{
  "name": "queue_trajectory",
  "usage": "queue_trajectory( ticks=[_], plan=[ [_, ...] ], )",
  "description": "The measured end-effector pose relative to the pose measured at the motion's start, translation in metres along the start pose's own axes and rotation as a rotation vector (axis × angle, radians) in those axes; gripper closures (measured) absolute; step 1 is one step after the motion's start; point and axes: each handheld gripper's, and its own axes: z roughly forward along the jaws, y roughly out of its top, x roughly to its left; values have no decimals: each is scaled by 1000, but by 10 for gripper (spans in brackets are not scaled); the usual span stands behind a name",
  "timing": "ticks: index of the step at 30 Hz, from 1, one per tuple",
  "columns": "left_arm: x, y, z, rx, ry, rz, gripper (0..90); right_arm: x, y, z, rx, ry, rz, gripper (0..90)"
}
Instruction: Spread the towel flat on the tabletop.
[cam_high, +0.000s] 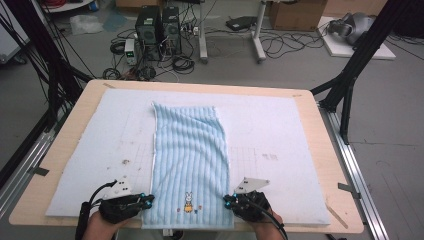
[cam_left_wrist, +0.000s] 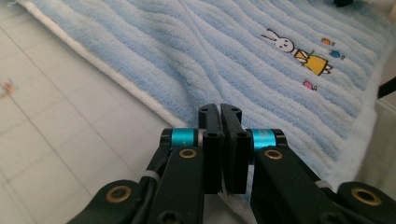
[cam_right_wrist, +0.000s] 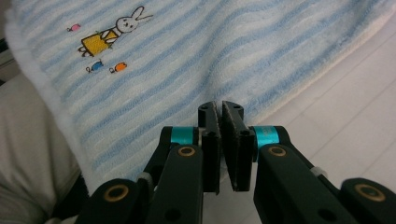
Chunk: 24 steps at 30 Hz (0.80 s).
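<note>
Cables and computer towers (cam_high: 159, 30) sprawled over the grey floor beyond the wooden bench (cam_high: 340, 175), and on its pale foam mat (cam_high: 270, 130) lay the blue striped towel (cam_high: 190, 150), running from twelve o'clock down to six. Its bunny embroidery (cam_high: 188, 202) sat near the six o'clock hem. At seven o'clock the left tool (cam_high: 148, 201) had its jaws pressed together, pinching the towel's side edge. At five o'clock the right tool (cam_high: 227, 201) was clamped tight on the opposite edge. Both corners were gripped, cloth flat between them.
</note>
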Motion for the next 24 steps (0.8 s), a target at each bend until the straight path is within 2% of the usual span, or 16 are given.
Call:
queue_trajectory(
  ticks=[2, 3, 5, 8, 10, 12, 15, 17, 19, 22, 24],
  plan=[
    [-1, -3, -5, 10, -24, -1, 868, 5, -2, -2, 8, 8, -12, 841],
    [-1, -3, -7, 5, -29, -2, 863, 7, -1, -3, 6, 8, -15, 802],
    [3, -1, -13, -28, -26, -21, 818, 7, 2, -6, -20, 7, -6, 751],
    [17, 10, -21, -96, 20, -45, 710, -4, 14, -4, -74, -33, 21, 661],
    [30, 18, -23, -130, 42, -70, 698, -14, 25, 3, -94, -72, 27, 633],
    [43, 26, -24, -163, 63, -94, 679, -23, 36, 15, -102, -89, 44, 630],
    [58, 34, -24, -201, 87, -121, 669, -29, 49, 35, -54, -61, 21, 647],
    [64, 37, -22, -215, 96, -128, 665, -28, 51, 45, -10, -48, -3, 672],
    [70, 40, -20, -222, 92, -136, 657, -28, 49, 46, -18, -48, -1, 712],
    [75, 44, -15, -217, 89, -137, 650, -30, 47, 42, -7, -24, -10, 872],
    [79, 47, -11, -215, 82, -135, 645, -27, 46, 39, 10, -13, -34, 876]
  ],
)
